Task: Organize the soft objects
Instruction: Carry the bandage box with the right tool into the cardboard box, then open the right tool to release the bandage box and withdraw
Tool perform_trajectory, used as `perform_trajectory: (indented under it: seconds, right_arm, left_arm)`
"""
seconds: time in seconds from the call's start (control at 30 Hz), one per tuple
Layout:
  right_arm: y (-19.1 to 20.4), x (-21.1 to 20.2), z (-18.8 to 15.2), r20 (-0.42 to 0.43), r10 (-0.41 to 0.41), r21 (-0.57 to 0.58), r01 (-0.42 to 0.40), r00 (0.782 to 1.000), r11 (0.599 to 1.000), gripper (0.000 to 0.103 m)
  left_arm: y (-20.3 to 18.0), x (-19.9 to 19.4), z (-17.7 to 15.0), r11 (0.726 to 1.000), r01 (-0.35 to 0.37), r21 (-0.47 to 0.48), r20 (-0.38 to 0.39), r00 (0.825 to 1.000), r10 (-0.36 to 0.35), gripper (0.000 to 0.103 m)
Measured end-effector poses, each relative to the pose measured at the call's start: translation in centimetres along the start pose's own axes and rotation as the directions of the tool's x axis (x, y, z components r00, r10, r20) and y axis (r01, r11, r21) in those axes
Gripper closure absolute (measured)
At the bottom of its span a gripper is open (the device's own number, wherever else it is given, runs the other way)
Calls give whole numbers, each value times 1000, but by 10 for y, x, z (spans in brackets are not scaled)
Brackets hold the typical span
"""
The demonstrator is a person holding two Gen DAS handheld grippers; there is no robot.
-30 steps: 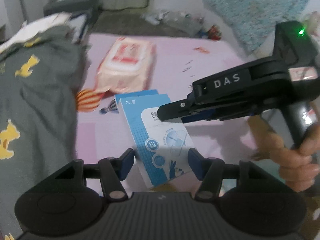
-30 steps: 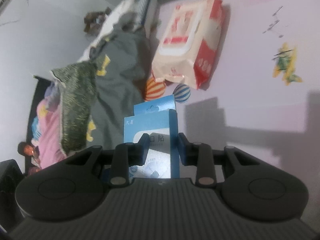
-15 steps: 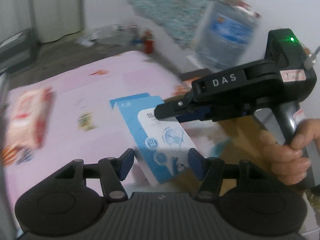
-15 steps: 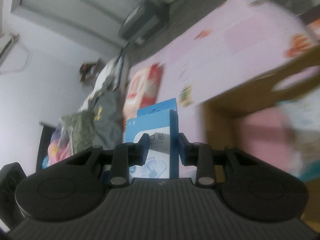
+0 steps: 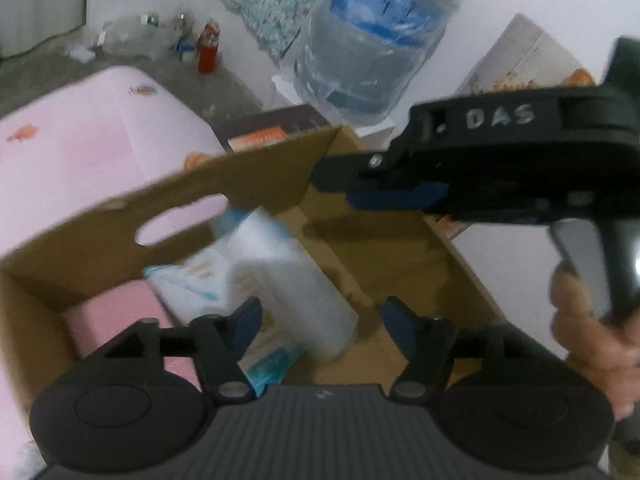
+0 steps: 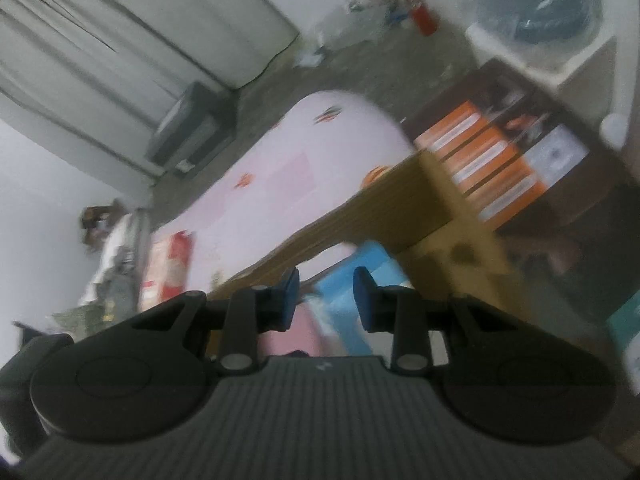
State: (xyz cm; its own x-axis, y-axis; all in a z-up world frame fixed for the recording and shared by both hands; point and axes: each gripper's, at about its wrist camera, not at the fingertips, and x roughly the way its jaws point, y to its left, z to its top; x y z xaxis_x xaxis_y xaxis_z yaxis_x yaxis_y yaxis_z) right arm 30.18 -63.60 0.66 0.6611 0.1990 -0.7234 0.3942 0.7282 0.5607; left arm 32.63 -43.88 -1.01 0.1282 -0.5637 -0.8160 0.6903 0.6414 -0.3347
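The blue and white box (image 5: pixel 272 280) lies blurred inside the brown cardboard carton (image 5: pixel 224 184), beside a pink pack (image 5: pixel 120 320). My left gripper (image 5: pixel 322 316) is open and empty above the carton. My right gripper (image 6: pixel 326 284) is open and empty over the carton's rim (image 6: pixel 360 208); the blue box (image 6: pixel 360 268) shows blurred below it. The right gripper also shows from the side in the left wrist view (image 5: pixel 384 188), above the carton's far side. A red and white wipes pack (image 6: pixel 168 268) lies on the pink bed.
The pink bed (image 5: pixel 80 152) runs behind the carton. A large water bottle (image 5: pixel 372 52) in plastic stands beyond it. Orange boxes (image 6: pixel 480 160) fill a dark case to the right. A red bottle (image 5: pixel 209 48) and clutter stand on the floor.
Both grippers swung from the bed to the carton. My right gripper opened and let go of the blue box, which now lies in the carton.
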Motion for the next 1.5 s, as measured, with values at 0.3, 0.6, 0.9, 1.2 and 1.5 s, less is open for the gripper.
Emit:
perform_trajectory:
  seconds: [0.3,0.6,0.9,1.2,1.5]
  right_arm:
    - [-8,-6,-6,34,-2,-28,3,999,1000,73]
    - [3,-13,-17,62,-73,-86,78,995,993,73]
    - [14,12,-36,104,-270,-225,287,957,931,72]
    - [21,43,-45,154,-416,-311,443,896,841,62]
    - [30,64,-45,171,-481,-355,510,860,784,55]
  left_arm:
    - [18,-8,-16,999,-41,-25,-11,999,40,32]
    - [30,-75,-37,995,-97,-11,55,994,98,31]
    - [47,-132,-90,985,-169,-35,136,976,172,31]
    - [60,-145,-120,986,-146,-83,158,975,157,31]
    - [74,-153,-130,983,-150,-108,175,970,167,31]
